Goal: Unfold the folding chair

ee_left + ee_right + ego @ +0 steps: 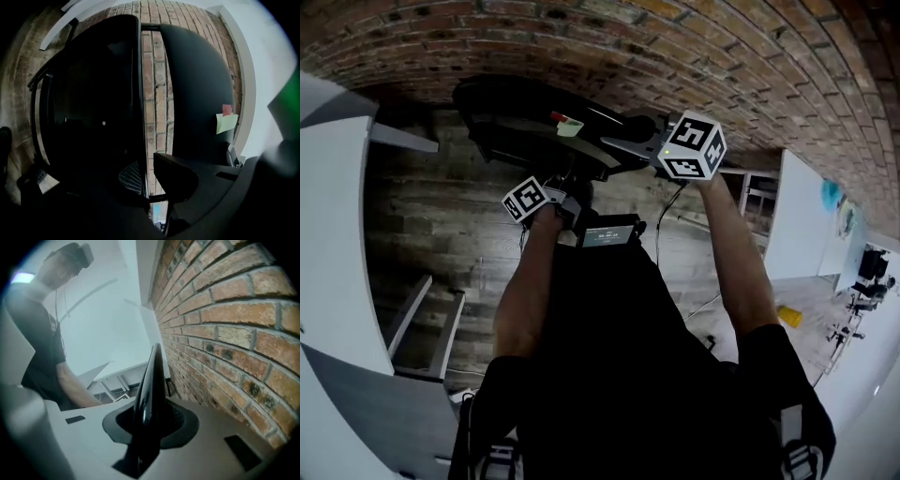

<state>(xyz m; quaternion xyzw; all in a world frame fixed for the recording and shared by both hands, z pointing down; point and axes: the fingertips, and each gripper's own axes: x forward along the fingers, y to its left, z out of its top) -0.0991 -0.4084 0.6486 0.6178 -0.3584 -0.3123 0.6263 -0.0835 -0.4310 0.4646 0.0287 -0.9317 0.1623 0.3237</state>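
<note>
The black folding chair (534, 117) stands folded against the brick wall, with a green and red sticky note (569, 126) on it. My right gripper (628, 145) is at its upper right edge. In the right gripper view, that gripper (147, 423) is shut on the chair's thin glossy edge (151, 380). My left gripper (567, 202) sits lower, at the chair's near side. In the left gripper view, its dark jaws (149, 187) are shut, with two chair panels (93, 117) (197, 93) rising ahead. I cannot tell whether they pinch anything.
The brick wall (675, 47) stands right behind the chair. A white desk (328, 234) runs along the left and a white table (802, 225) is at the right. The floor is wood planks (441, 225) with a cable (670, 216) across it.
</note>
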